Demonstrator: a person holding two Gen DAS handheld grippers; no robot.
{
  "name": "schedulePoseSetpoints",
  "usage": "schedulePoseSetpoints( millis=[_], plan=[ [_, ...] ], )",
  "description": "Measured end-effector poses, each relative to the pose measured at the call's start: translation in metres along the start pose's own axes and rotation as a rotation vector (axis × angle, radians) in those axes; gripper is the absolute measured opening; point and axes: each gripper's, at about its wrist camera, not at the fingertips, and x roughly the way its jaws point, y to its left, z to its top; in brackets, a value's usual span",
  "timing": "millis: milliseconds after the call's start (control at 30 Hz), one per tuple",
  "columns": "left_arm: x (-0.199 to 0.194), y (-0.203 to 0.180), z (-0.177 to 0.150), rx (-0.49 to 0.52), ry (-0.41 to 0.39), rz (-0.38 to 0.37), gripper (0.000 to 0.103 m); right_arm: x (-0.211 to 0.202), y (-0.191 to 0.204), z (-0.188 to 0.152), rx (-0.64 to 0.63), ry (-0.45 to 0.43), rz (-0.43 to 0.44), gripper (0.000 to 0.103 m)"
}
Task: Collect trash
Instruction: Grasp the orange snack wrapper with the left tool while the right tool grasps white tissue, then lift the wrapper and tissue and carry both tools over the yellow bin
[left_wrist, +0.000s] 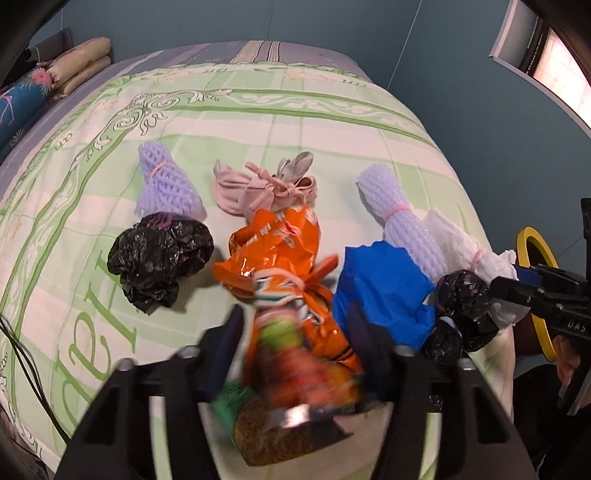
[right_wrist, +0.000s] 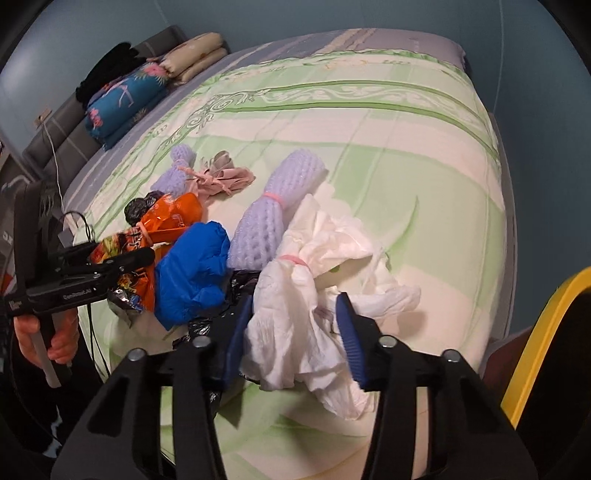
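- Nearest the left wrist lens, the left gripper stands partly closed around the orange snack wrapper at lower centre; its pads appear to press the foil, though blur hinders certainty.
- Right gripper, lower centre of its view, is partly closed on the white tissue bundle, blue pads dented into the paper.
- Judgement: both grips should bite the bulk, not a loose flap, before lifting towards the yellow-rimmed bin at right edge.
- Wrapper: crinkled, glossy, banded. Tissue: soft, crumpled, tied with a pink band; both lie on the green-patterned bedspread.
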Motion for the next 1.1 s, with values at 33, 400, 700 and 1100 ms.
schedulePoseSetpoints(
  millis=[33, 400, 700, 1100],
  plan=[
    [0.001, 0.001, 0.0, -0.009, 0.006, -0.012, 0.042, 0.0, -0.002, 0.0, 0.008, 0.0, 0.009, 0.031],
    [-0.019, 0.004, -0.003, -0.016, -0.053, -0.049, 0.032, -0.021, -0.006, 0.0, 0.055, -0.049, 0.094, 0.014],
    [-0.061, 0.01, -0.012, -0.032, -0.148, -0.097, 0.032, -0.078, 0.007, 0.0, 0.034, -0.164, 0.139, 0.014],
    [-0.136, -0.003, -0.028, -0.017, -0.331, -0.111, 0.032, -0.143, 0.027, -0.031, 0.018, -0.316, 0.176, 0.013]
  ],
)
